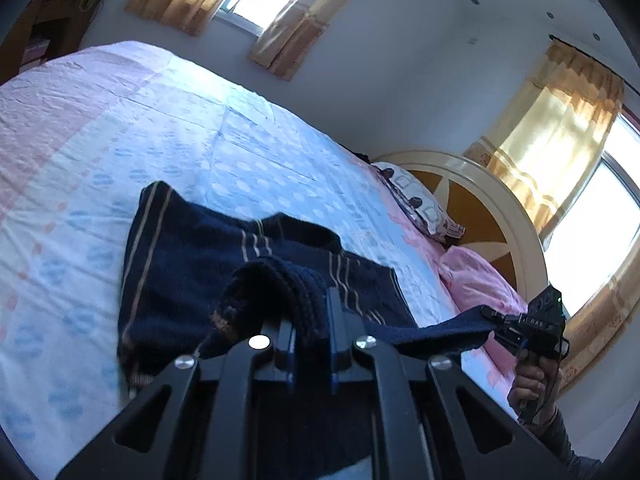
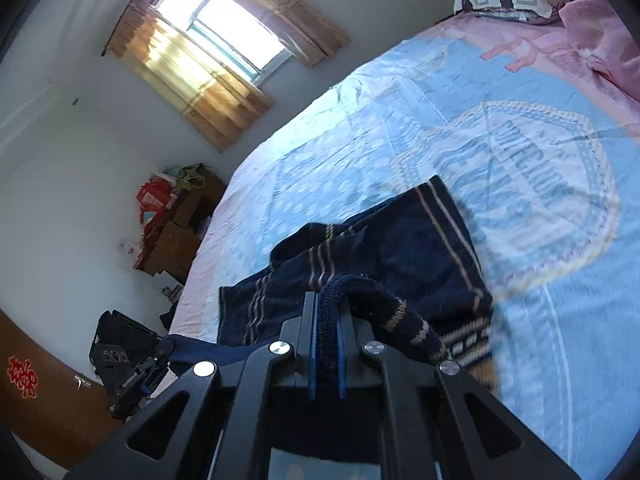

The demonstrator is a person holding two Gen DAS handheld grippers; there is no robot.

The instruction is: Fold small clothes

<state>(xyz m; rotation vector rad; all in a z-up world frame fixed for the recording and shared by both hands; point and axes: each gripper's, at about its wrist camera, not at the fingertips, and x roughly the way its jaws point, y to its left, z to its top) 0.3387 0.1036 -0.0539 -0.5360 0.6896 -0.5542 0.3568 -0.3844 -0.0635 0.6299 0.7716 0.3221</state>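
Observation:
A dark navy knitted garment with tan stripes [image 1: 188, 264] lies partly on the bed, its near edge lifted. My left gripper [image 1: 310, 312] is shut on the garment's ribbed hem. My right gripper [image 2: 326, 320] is shut on another part of the same hem [image 2: 400, 316]. In the left wrist view the right gripper [image 1: 490, 314] shows at the right, with the hem stretched between the two. In the right wrist view the left gripper [image 2: 162, 350] shows at the lower left. The far part of the garment [image 2: 400, 248] rests bunched on the sheet.
The bed has a light blue and pink sheet [image 1: 120, 128]. A patterned pillow [image 1: 416, 196] and a pink pillow [image 1: 476, 276] lie by the wooden headboard [image 1: 480, 200]. Curtained windows [image 2: 208, 52] are on the walls. Boxes and bags [image 2: 172, 220] stand beside the bed.

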